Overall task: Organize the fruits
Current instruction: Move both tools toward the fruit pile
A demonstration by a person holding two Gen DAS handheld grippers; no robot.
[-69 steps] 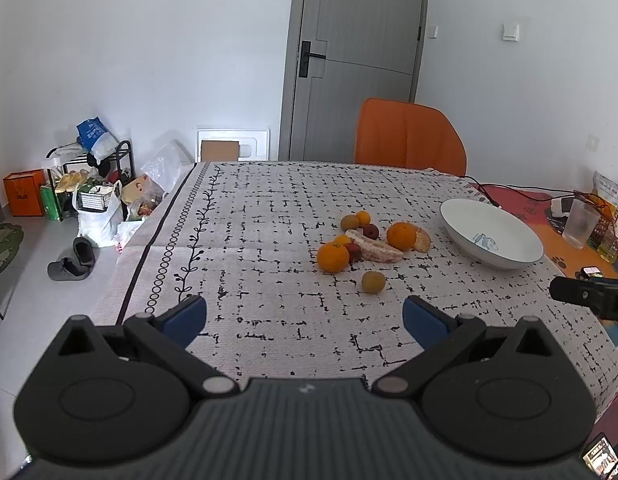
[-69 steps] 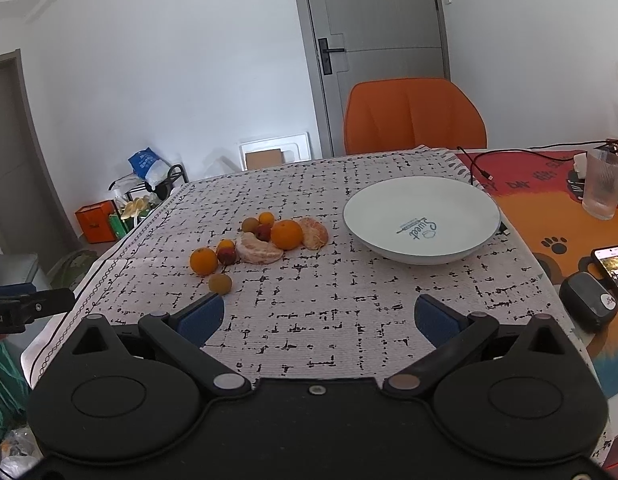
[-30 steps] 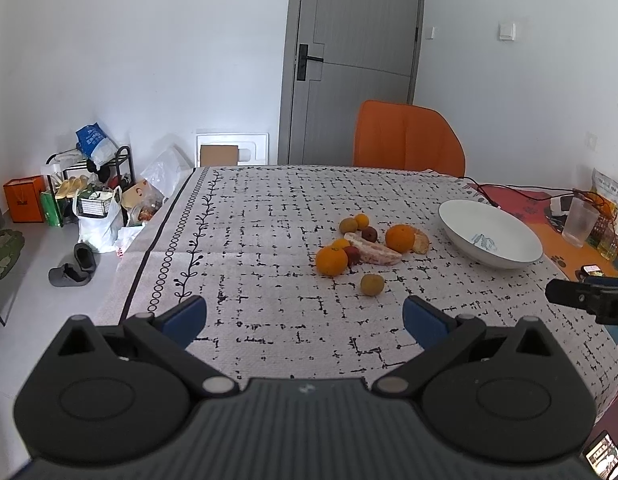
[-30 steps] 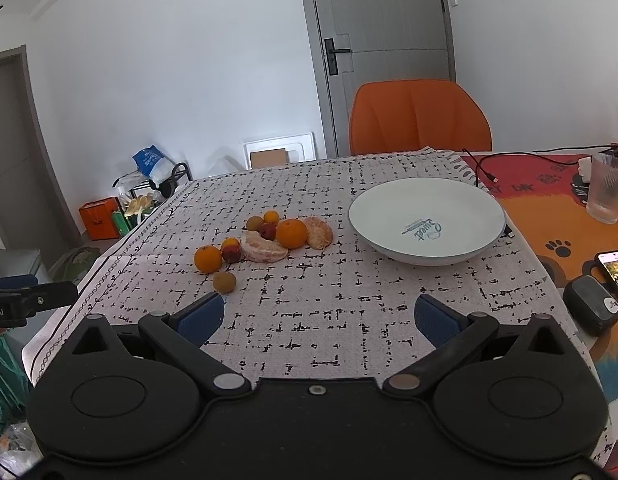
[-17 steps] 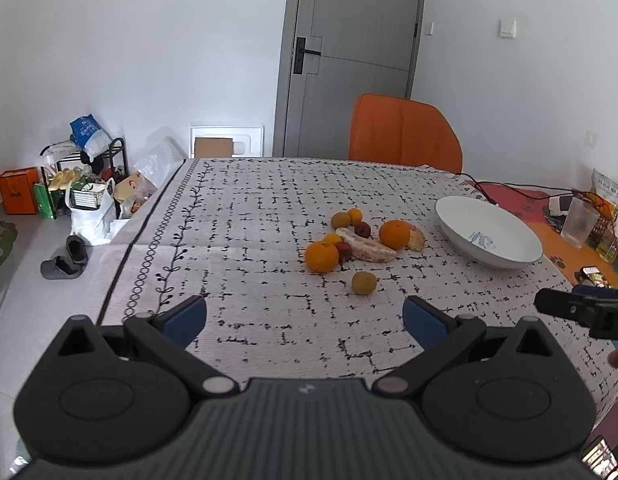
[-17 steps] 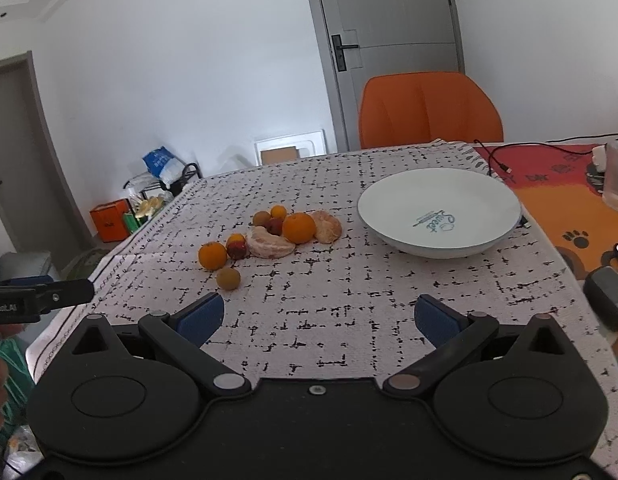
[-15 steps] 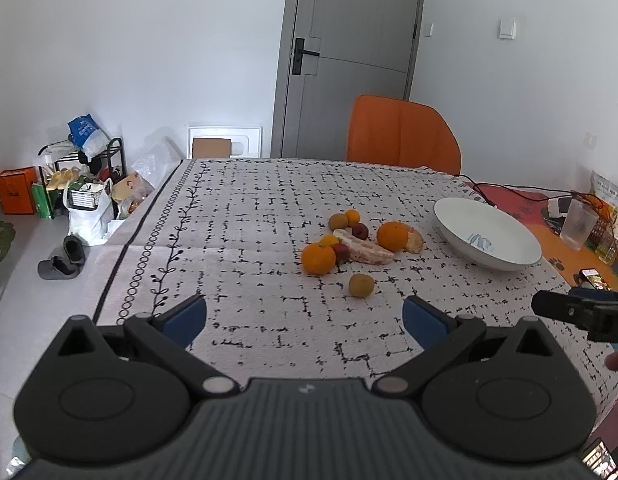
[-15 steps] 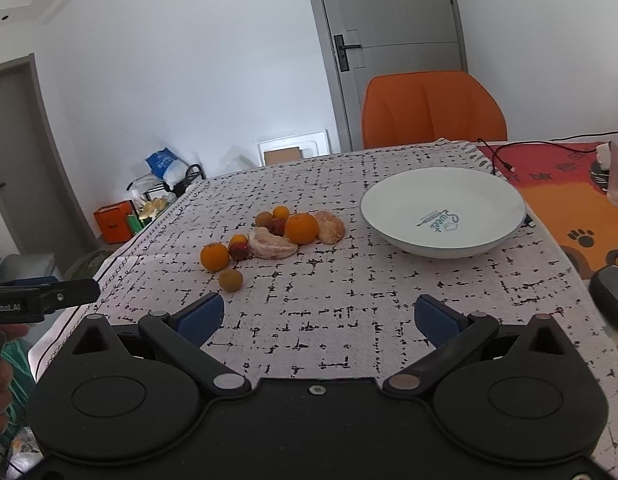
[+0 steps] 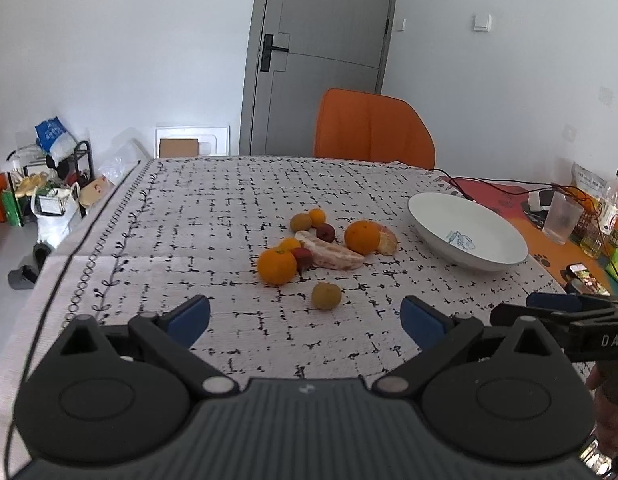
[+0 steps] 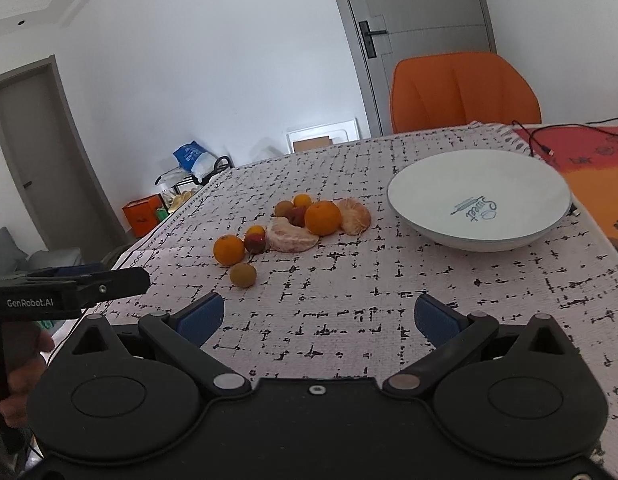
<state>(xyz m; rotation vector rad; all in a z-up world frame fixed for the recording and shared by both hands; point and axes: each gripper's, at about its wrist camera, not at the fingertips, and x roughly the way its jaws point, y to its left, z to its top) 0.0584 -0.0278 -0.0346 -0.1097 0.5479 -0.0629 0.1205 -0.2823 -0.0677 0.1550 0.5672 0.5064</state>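
left wrist view: the fruits lie in a loose cluster near the middle of the tabletop (image 9: 181, 240), on a white cloth with a black broken-grid print. nearest the camera sits a small yellow-brown fruit (image 9: 326, 295) on its own, just apart from the rest. behind it a whole orange (image 9: 276, 266) touches a dark red fruit (image 9: 303, 258), and a peeled citrus wedge (image 9: 333, 256) lies beside them. a second orange (image 9: 361, 237) rests against a peeled half of segments (image 9: 387, 242); further back are a brownish fruit (image 9: 300, 222), a little orange fruit (image 9: 316, 217) and another red fruit (image 9: 325, 232). to the right of the cluster, apart from it, stands a wide white bowl (image 9: 505, 240) with nothing in it.

the left gripper (image 9: 305, 318) hovers over the near edge of the cloth, its blue-padded fingers (image 9: 189, 315) spread wide and holding nothing. in the right wrist view the right gripper (image 10: 319, 317) is likewise spread and unladen, aimed at the cloth between fruit and bowl. an orange chair (image 9: 373, 128) stands at the far side, before a grey door (image 9: 325, 56).
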